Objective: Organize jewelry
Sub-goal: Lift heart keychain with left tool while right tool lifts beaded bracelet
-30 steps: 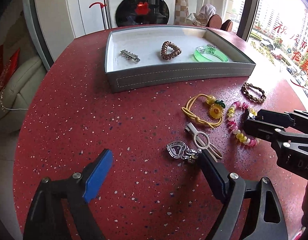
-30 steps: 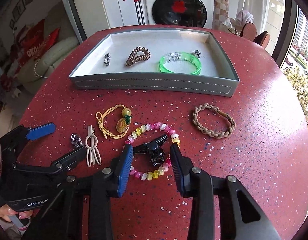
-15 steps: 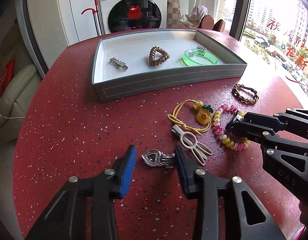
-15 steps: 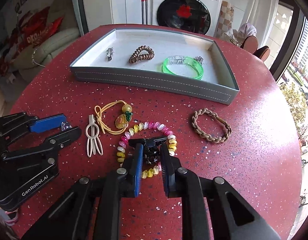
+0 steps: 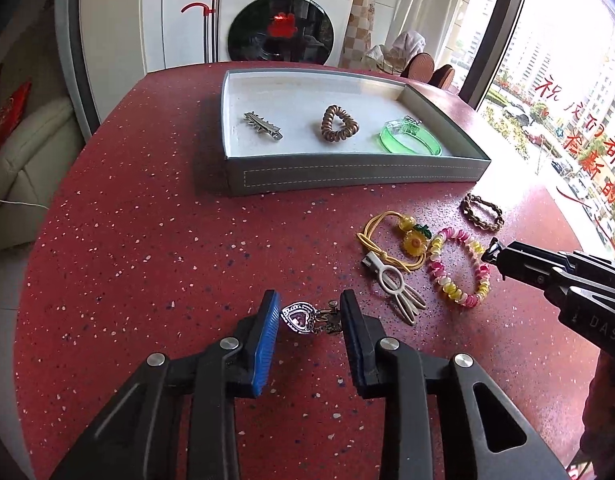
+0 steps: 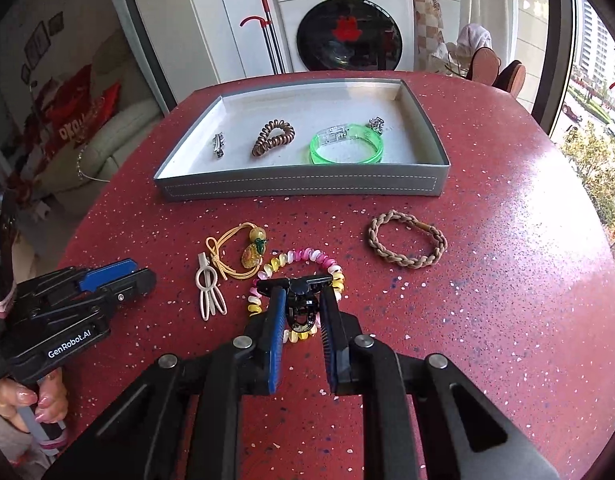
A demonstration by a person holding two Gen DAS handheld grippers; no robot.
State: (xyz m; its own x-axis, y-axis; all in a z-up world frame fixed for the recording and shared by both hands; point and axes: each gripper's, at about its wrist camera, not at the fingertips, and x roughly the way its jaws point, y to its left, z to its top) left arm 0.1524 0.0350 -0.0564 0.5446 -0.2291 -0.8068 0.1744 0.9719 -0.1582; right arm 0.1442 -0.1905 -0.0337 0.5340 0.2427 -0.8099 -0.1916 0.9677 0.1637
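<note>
A grey tray (image 5: 347, 178) (image 6: 299, 190) at the table's far side holds a silver clip (image 5: 263, 126), a brown coil tie (image 5: 339, 124) and a green bangle (image 5: 411, 142). My left gripper (image 5: 310, 316) is closed around a silver heart pendant (image 5: 299, 317) that lies on the table. My right gripper (image 6: 301, 304) is shut on a black claw clip (image 6: 299, 300) and holds it over a pink and yellow bead bracelet (image 6: 319, 258). A yellow cord with a pineapple charm (image 6: 243, 254), a white clip (image 6: 209, 288) and a braided tan bracelet (image 6: 407, 244) lie nearby.
The red speckled round table (image 6: 487, 320) has its edge at the right and left. A washing machine (image 6: 347, 32) stands behind it, a sofa (image 5: 27, 152) at the left and a window (image 5: 567, 100) at the right.
My left gripper moved onto the heart pendant and narrowed from wide open. My right gripper closed on the black claw clip and holds it.
</note>
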